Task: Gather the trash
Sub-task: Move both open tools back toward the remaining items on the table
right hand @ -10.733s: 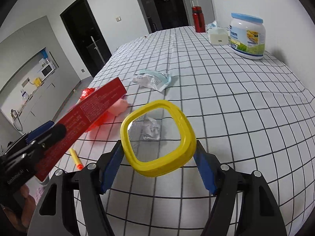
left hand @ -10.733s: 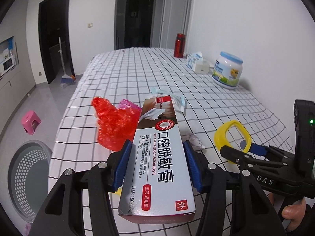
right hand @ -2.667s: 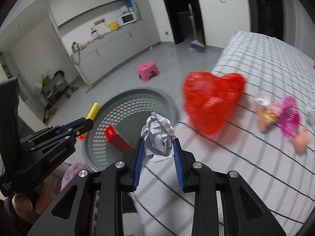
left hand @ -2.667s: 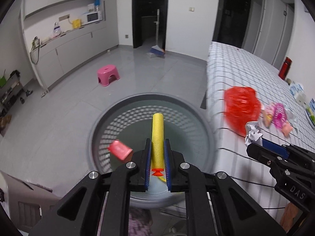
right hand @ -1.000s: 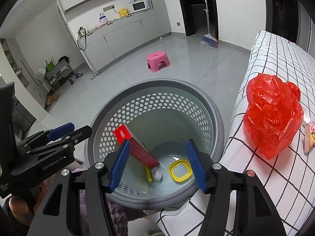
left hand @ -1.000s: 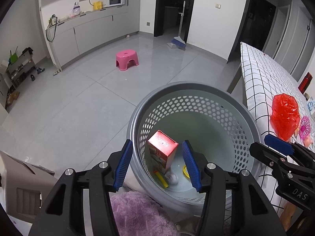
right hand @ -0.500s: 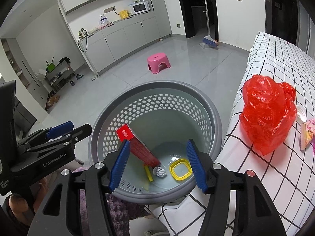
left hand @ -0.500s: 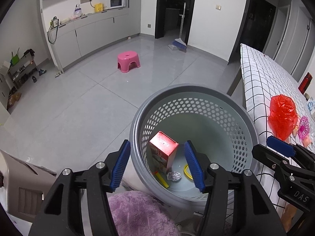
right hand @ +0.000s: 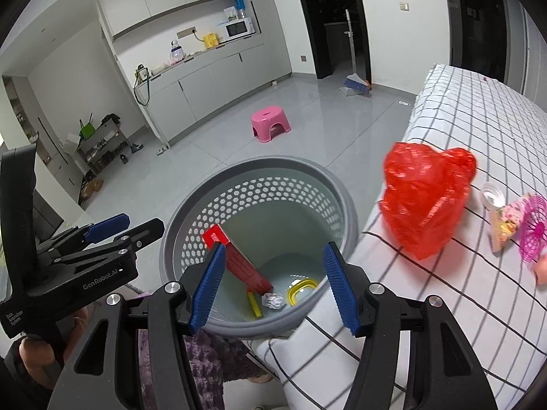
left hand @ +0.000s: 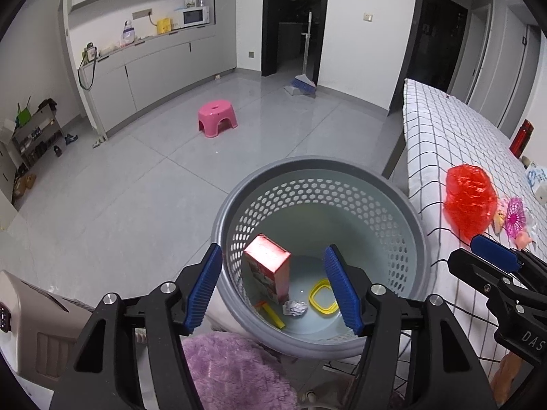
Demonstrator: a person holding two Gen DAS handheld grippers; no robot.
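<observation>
- Trash lies at the bottom of the grey perforated basket (left hand: 415,225) in the left wrist view: a red box (left hand: 270,268) leaning upright, a yellow stick (left hand: 271,314), a crumpled paper ball (left hand: 294,307) and a yellow ring (left hand: 323,297). All sit far below and between the left gripper (left hand: 273,290) fingers, which are opening and hold nothing.
- From the right wrist view, the same pieces show beneath the right gripper (right hand: 273,288), its fingers spread apart and empty (basket rim under both tips). A red plastic bag (right hand: 424,201) rests on the checked bench (right hand: 478,130), beside the basket and off to the right of the fingers.
</observation>
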